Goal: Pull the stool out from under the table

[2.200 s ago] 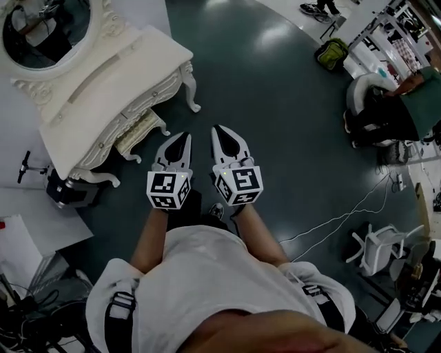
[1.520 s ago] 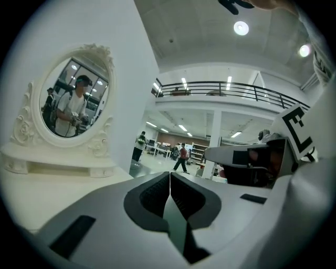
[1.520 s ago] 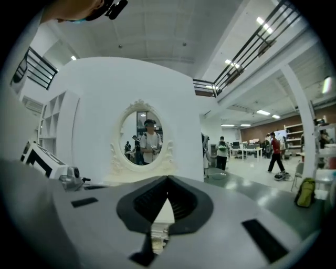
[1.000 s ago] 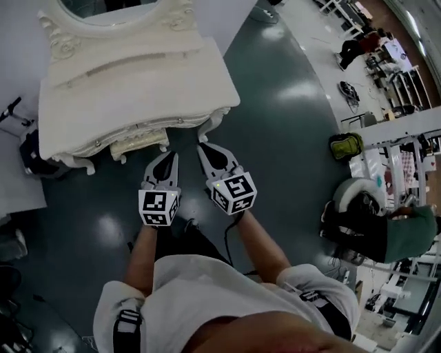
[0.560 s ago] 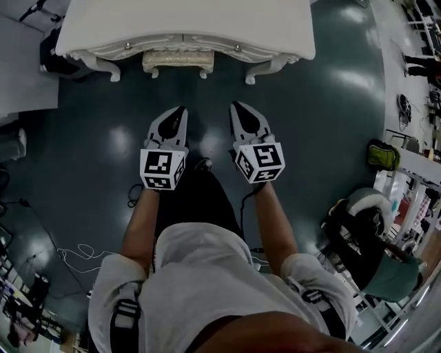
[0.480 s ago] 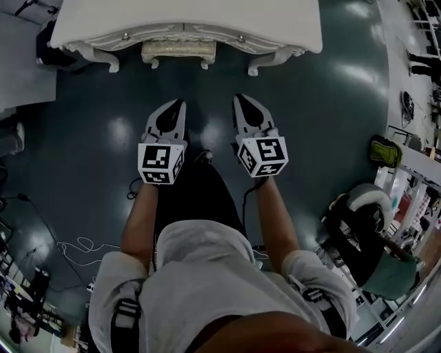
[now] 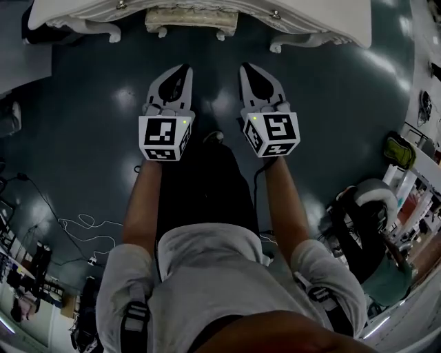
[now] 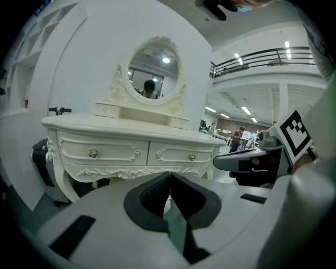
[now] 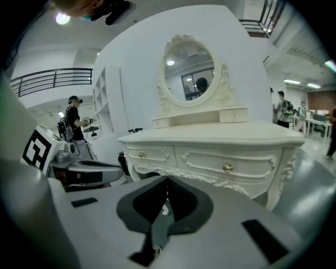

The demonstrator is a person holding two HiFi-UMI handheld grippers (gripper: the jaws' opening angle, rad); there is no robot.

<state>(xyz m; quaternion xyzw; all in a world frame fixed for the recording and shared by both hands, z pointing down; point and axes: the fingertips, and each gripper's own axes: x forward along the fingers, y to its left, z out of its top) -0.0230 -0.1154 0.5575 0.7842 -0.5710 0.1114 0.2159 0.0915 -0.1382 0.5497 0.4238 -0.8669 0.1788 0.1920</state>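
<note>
A cream stool (image 7: 189, 19) with carved legs stands tucked under the white dressing table (image 7: 324, 21), at the head view's top edge. My left gripper (image 7: 185, 69) and right gripper (image 7: 246, 67) are held side by side over the dark floor, a short way in front of the stool. Both are shut with nothing between the jaws. In the left gripper view the shut left gripper (image 8: 169, 176) points at the dressing table (image 8: 121, 152), its drawers and oval mirror (image 8: 154, 65). The right gripper (image 9: 167, 181) faces the same table (image 9: 220, 157). The jaws hide the stool in both gripper views.
Loose cables (image 7: 69, 227) lie on the floor at the left. A seated person (image 7: 372, 234) and a green bag (image 7: 402, 148) are off to the right. A dark scooter-like object (image 8: 44, 157) stands by the table's left leg. Dark floor (image 7: 213, 103) lies between the grippers and the stool.
The head view has swung to face the table squarely, and the table has slid to the top edge. Both grippers have come down toward the floor, still shut and empty.
</note>
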